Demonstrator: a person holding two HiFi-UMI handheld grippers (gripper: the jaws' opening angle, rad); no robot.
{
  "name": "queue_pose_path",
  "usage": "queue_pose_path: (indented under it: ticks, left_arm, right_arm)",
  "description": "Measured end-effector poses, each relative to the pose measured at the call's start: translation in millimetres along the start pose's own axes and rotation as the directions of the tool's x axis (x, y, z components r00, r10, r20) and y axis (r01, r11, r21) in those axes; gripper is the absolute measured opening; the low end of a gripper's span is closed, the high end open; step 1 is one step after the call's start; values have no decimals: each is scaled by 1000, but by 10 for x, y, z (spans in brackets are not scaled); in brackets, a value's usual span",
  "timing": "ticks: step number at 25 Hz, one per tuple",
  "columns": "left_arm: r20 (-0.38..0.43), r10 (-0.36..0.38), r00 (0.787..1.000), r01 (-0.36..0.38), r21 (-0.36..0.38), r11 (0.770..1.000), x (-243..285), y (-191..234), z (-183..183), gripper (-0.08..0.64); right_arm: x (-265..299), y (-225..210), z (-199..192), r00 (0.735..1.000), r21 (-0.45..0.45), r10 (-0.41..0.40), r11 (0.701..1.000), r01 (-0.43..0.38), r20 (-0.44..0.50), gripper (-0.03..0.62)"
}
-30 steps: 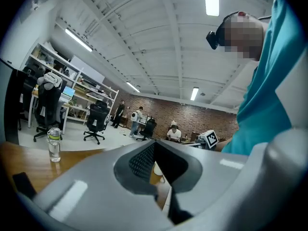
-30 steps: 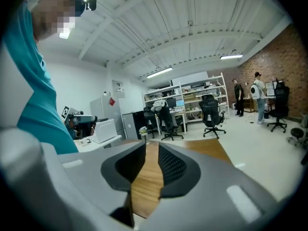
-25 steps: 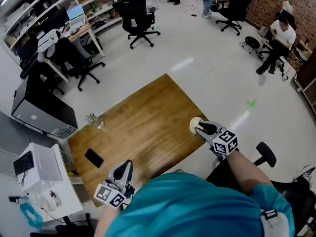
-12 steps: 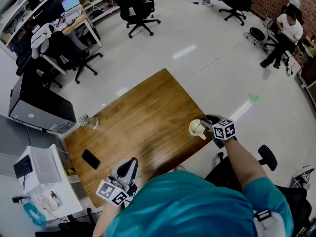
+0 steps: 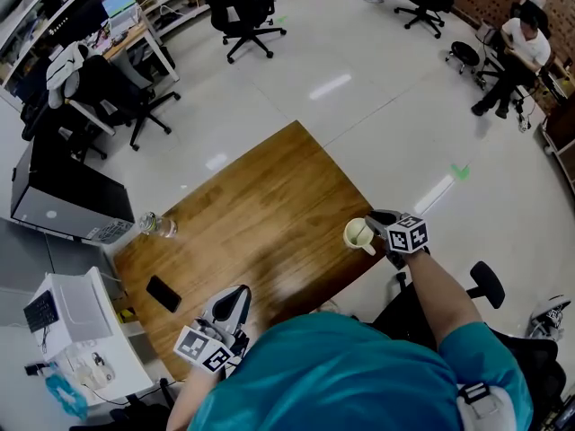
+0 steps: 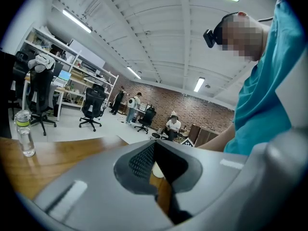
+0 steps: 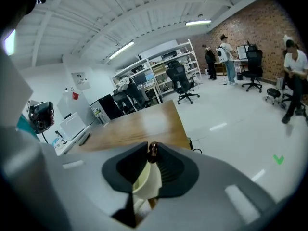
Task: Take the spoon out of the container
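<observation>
A cream cup stands at the right edge of the wooden table. In the right gripper view the cup lies low between the jaws. The brown knob end of the spoon is pinched at their tips. My right gripper reaches in from the cup's right; its jaws have just been closing and now stand shut on the spoon's end. My left gripper hovers over the near table edge, jaws together and empty. Far ahead of it the cup shows through the slit.
A clear water bottle stands at the table's left corner and a black phone lies near the left gripper. A white cabinet flanks the table on the left, and a black chair sits behind the right arm.
My right gripper has drawn back from over the cup to its right rim and lowered. The left gripper has crept slightly forward. The head view has shifted a little.
</observation>
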State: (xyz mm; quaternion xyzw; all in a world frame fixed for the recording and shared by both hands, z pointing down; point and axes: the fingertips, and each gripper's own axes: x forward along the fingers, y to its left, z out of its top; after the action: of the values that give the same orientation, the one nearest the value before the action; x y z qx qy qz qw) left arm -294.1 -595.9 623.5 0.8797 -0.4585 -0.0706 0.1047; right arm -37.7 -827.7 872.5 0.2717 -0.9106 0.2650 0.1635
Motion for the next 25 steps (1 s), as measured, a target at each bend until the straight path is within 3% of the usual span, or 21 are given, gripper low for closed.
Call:
queue_pose_path:
  ticks: [4,8,11,15,19,25]
  left_arm:
    - [-3,5,1000,-5,5,1000,79,-124,62,-3]
    - [1,23,1000,-23,24,999,134,-391,115,-3]
    - [3,44,999,-44,42,998,152,-666,186,-2]
    - [3,74,997,-74,71,995,205,-1098,103,-3]
    - [4,106,994,-106,108,988,49,-1307,-33,-2]
    - [63,143,988,-150,126,981,-996,-1781,-167,-3]
  right_arm:
    - [-263,117,290,998,-29,35,999,-33,45,41]
    - [-756,464,815,983,-49,116,993,-110,139,40]
    - [-1213,922,1295,952,-85,210,977,-196,224,40]
    - [-1779,1433,1570,878,-134,365,931,-340,308,40]
    - [-1902,1944,1394,809,-163,494,870,-466,319,40]
    - [-1991,3304,439,739,-211,632,774,-596,231,40]
